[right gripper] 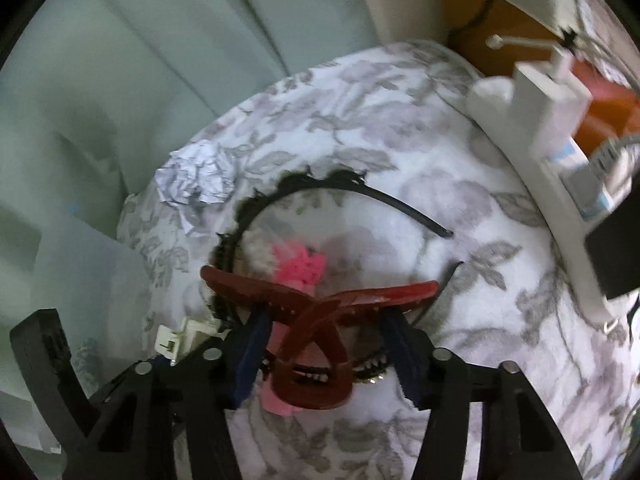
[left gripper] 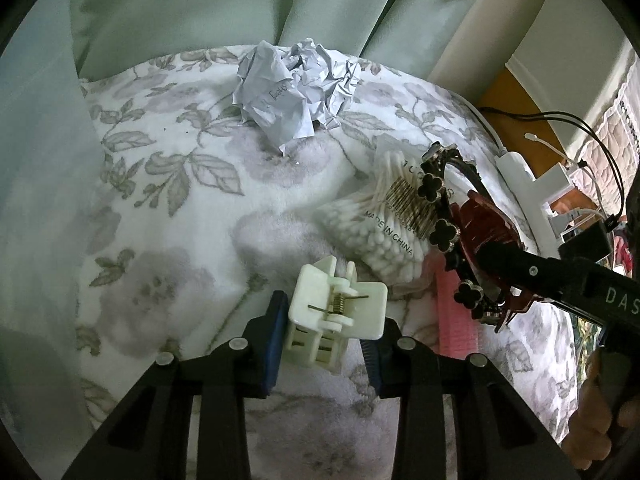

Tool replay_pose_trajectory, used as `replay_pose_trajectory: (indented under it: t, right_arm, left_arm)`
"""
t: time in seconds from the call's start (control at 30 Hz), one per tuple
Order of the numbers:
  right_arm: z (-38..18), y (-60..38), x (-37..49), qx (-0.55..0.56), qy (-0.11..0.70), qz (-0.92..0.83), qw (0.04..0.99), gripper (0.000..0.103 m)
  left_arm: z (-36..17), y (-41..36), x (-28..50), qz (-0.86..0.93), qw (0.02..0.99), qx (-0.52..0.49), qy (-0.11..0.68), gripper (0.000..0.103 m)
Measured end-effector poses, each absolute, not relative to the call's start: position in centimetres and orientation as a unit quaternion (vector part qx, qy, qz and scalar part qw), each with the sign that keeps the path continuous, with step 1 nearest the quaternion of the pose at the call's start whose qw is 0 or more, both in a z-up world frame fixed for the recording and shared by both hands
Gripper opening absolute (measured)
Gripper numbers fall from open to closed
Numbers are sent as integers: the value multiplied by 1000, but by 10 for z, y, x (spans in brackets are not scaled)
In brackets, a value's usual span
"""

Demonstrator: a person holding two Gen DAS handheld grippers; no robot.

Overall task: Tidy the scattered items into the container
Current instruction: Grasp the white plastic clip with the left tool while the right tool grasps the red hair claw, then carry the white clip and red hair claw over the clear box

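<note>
My left gripper (left gripper: 325, 334) is shut on a white hair claw clip (left gripper: 336, 314), held just above the floral blanket (left gripper: 160, 208). My right gripper (right gripper: 322, 346) is shut on a dark red hair claw clip (right gripper: 316, 320); it also shows in the left wrist view (left gripper: 486, 240). Under it lie a black flower headband (right gripper: 320, 188), a pink item (right gripper: 300, 266) and a pack of cotton swabs (left gripper: 376, 232). A crumpled paper ball (left gripper: 292, 92) lies further back on the blanket. No container is in view.
A green curtain (left gripper: 240, 4) hangs behind the blanket. A white power strip (right gripper: 560, 168) with plugs and cables lies along the blanket's right edge, by an orange floor (right gripper: 480, 8).
</note>
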State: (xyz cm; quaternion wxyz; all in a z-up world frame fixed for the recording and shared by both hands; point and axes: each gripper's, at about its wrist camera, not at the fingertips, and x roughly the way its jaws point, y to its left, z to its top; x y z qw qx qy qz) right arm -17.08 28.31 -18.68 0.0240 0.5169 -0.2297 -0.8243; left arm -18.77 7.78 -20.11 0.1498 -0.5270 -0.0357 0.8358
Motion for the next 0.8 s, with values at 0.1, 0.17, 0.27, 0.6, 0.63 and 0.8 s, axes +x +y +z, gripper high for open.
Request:
replay_pose_trajectory:
  t: [0.1, 0.17, 0.27, 0.6, 0.63, 0.8]
  right_arm:
    - [-187, 286, -168, 517, -231, -824, 20, 45]
    - [-187, 287, -167, 517, -235, -823, 21, 40]
    - [-185, 285, -165, 516, -236, -823, 23, 36]
    - [-166, 284, -150, 500, -236, -833, 27, 36]
    - [-164, 285, -148, 498, -236, -834, 27, 36]
    - [-148, 286, -136, 486, -237, -841, 27, 36]
  left_arm:
    - [-200, 78, -187, 835, 148, -528, -33, 35]
    - [-198, 79, -185, 835, 149, -528, -31, 35]
    - [-195, 78, -182, 837, 151, -526, -29, 35]
    - [-167, 72, -170, 852, 145, -503, -32, 35]
    - [-164, 71, -169, 853, 145, -500, -33, 35]
    - [-145, 70, -158, 862, 144, -484, -32, 35]
